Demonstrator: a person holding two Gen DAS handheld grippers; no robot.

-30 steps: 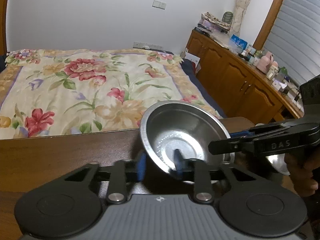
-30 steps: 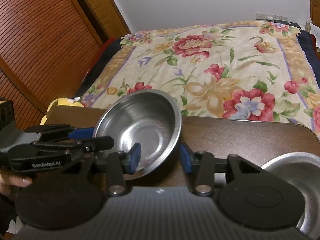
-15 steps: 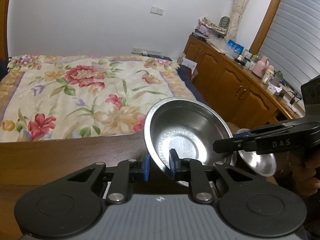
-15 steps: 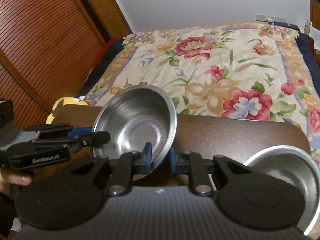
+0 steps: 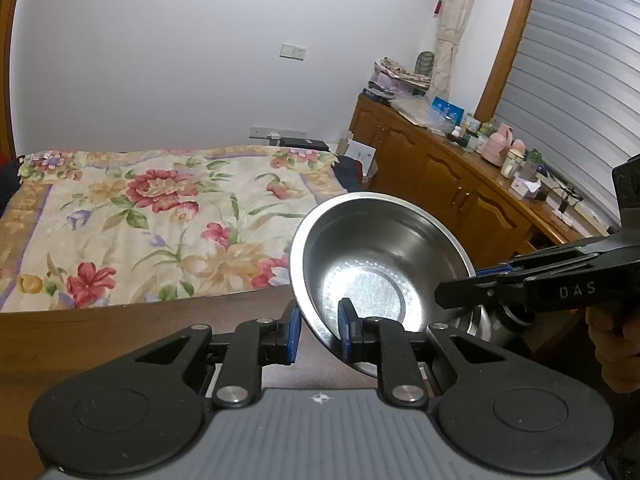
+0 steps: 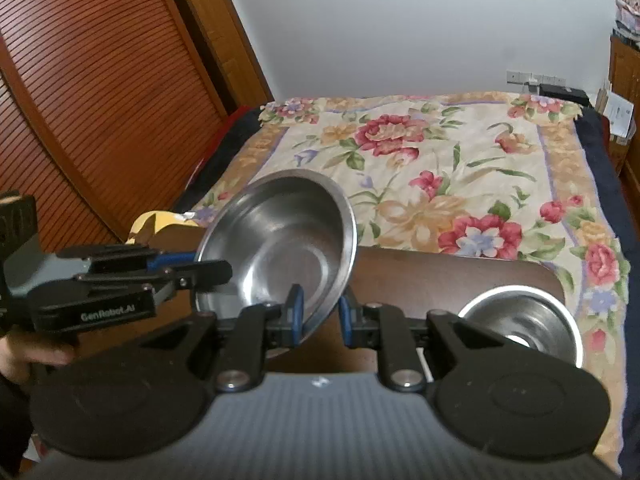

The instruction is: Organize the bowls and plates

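Observation:
One steel bowl hangs tilted above the brown table, held from two sides. My left gripper is shut on its near rim in the left wrist view, one blue pad inside the bowl and one outside. The right gripper reaches in from the right to the bowl's far rim. In the right wrist view the same bowl sits with its rim pinched in my right gripper, and the left gripper meets its left rim. A second steel bowl rests on the table at the right.
A bed with a floral cover lies just beyond the table's far edge. A wooden cabinet crowded with small items runs along the right. A slatted wooden door stands at the left. A hand grips the right tool.
My right gripper closed onto the bowl's rim. Both grippers then rose together with the bowl, which now hangs above the table; the second bowl stayed on the table.

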